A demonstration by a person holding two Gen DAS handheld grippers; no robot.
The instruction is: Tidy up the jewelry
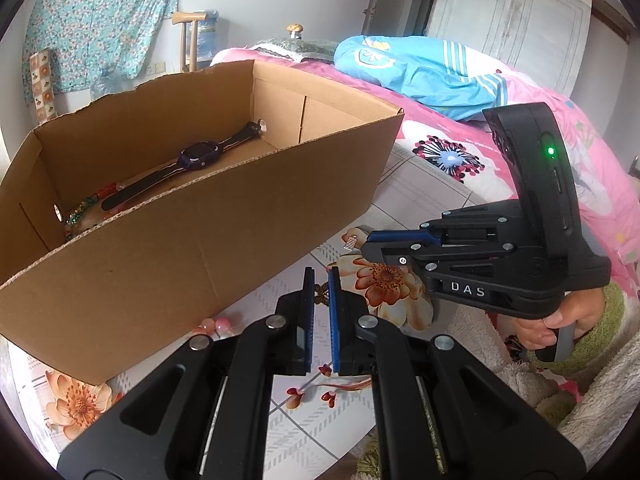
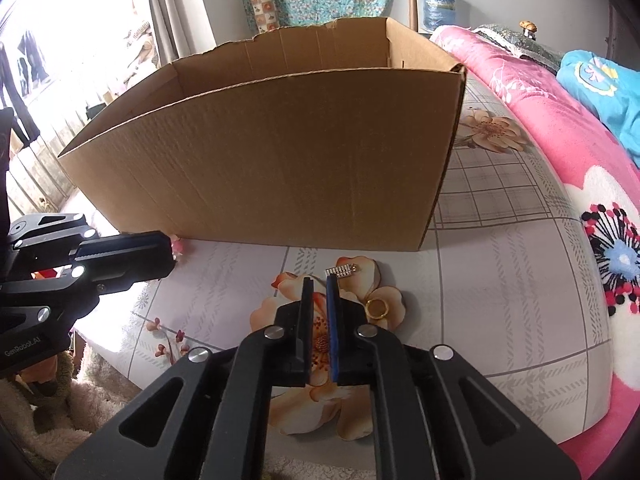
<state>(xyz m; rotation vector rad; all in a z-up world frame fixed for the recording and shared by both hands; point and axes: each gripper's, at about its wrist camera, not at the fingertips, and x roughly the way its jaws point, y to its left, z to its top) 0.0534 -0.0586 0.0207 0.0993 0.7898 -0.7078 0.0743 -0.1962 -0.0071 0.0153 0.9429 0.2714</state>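
Two pieces lie outside the cardboard box [image 2: 280,152]: a small silver clasp [image 2: 341,271] just past the right gripper [image 2: 320,280] fingertips, seemingly caught by its thin chain between nearly closed fingers, and a gold ring [image 2: 378,308] beside them. Lift gently; left gripper [image 1: 321,276] idles closed, empty.

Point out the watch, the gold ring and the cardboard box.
watch [image 1: 197,155], left wrist view, on its dark face.
gold ring [image 2: 377,309], right wrist view, on its band, lying on the flowered sheet.
cardboard box [image 2: 280,160], right wrist view, on its near outer wall.
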